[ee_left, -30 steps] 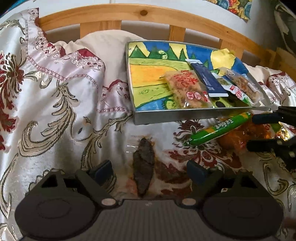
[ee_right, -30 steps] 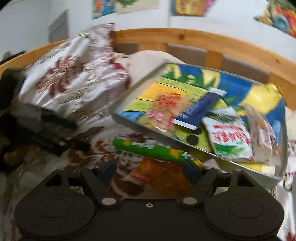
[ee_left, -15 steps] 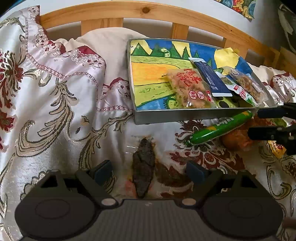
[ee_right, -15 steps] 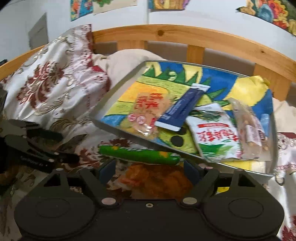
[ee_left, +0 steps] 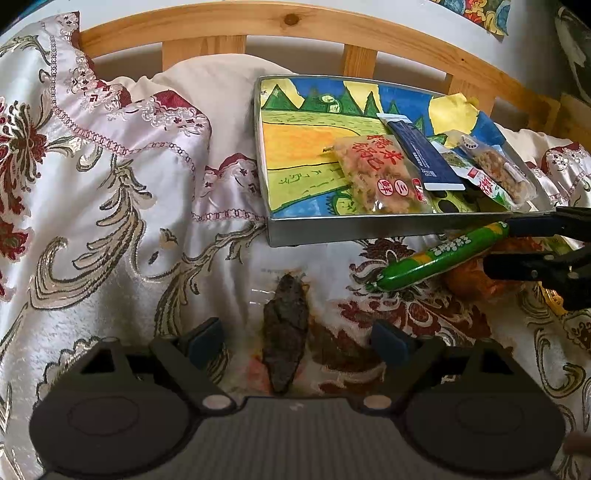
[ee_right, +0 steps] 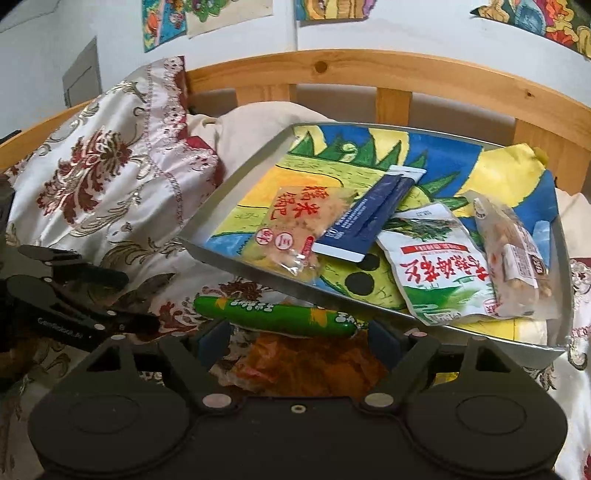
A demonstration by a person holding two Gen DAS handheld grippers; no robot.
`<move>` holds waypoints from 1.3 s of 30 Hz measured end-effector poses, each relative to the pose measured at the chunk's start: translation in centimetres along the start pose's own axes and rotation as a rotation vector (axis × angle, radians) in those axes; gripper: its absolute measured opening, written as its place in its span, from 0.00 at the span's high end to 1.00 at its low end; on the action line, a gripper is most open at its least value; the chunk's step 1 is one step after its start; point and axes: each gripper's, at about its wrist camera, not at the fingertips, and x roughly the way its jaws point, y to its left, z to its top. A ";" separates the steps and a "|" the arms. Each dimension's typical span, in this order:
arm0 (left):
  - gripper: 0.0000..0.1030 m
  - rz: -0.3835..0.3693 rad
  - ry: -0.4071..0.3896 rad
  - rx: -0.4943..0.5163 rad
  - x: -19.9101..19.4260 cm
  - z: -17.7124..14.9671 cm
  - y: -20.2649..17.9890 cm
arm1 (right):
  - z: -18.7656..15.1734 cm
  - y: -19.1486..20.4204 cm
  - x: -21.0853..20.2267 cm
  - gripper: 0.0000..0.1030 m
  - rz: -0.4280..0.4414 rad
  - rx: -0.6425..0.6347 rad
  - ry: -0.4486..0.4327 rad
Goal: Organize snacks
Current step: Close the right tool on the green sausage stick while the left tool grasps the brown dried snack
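Observation:
A metal tray (ee_left: 369,230) with a painted landscape base holds several snack packs: a rice-cracker pack (ee_left: 376,173), a blue sachet (ee_left: 421,155), a green-white pack (ee_right: 439,273) and a nut bar (ee_right: 513,251). A green sausage stick (ee_left: 439,256) and an orange snack pack (ee_right: 306,362) lie on the bedspread in front of the tray. A dark dried snack in clear wrap (ee_left: 284,332) lies between my left gripper's open fingers. My left gripper (ee_left: 295,339) is empty. My right gripper (ee_right: 299,336) is open, its fingers either side of the sausage stick and orange pack.
A wooden bed rail (ee_left: 295,29) runs behind the tray. A cream pillow (ee_left: 218,88) and the embroidered satin bedspread (ee_left: 92,184) fill the left. Pictures hang on the wall (ee_right: 332,9).
My right gripper has pulled back slightly and steadied over the sausage stick and orange pack. My left gripper has barely moved.

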 end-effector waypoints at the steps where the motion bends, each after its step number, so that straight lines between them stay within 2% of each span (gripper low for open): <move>1: 0.11 0.000 0.000 0.000 0.0 0.0 0.0 | 0.0 0.1 -0.1 0.19 0.005 -0.006 -0.001; 11: 0.12 -0.006 -0.001 -0.003 -0.1 0.0 -0.1 | -0.2 2.3 -1.5 0.23 0.093 -0.120 0.042; 17: 0.12 -0.009 -0.003 -0.010 -0.2 -0.1 -0.1 | 0.2 1.8 -1.6 0.23 0.021 -0.124 0.012; 21: 0.13 -0.007 -0.001 -0.003 -0.2 -0.1 -0.1 | -0.1 1.5 -0.8 0.23 0.048 -0.109 0.011; 28: 0.21 -0.011 0.001 0.010 -0.3 -0.2 -0.4 | -1.3 4.5 -1.5 0.24 0.138 -0.234 -0.018; 33: 0.27 -0.019 -0.001 0.007 -0.6 -0.2 -0.3 | -2.4 6.2 -0.7 0.32 0.137 -0.294 0.021; 36: 0.27 -0.061 -0.012 0.001 -1.0 -0.4 -0.2 | -3.0 6.9 -0.2 0.33 0.136 -0.302 0.026; 39: 0.29 -0.059 -0.007 0.010 -1.0 -0.3 -0.3 | -3.2 6.7 0.6 0.33 0.110 -0.291 0.041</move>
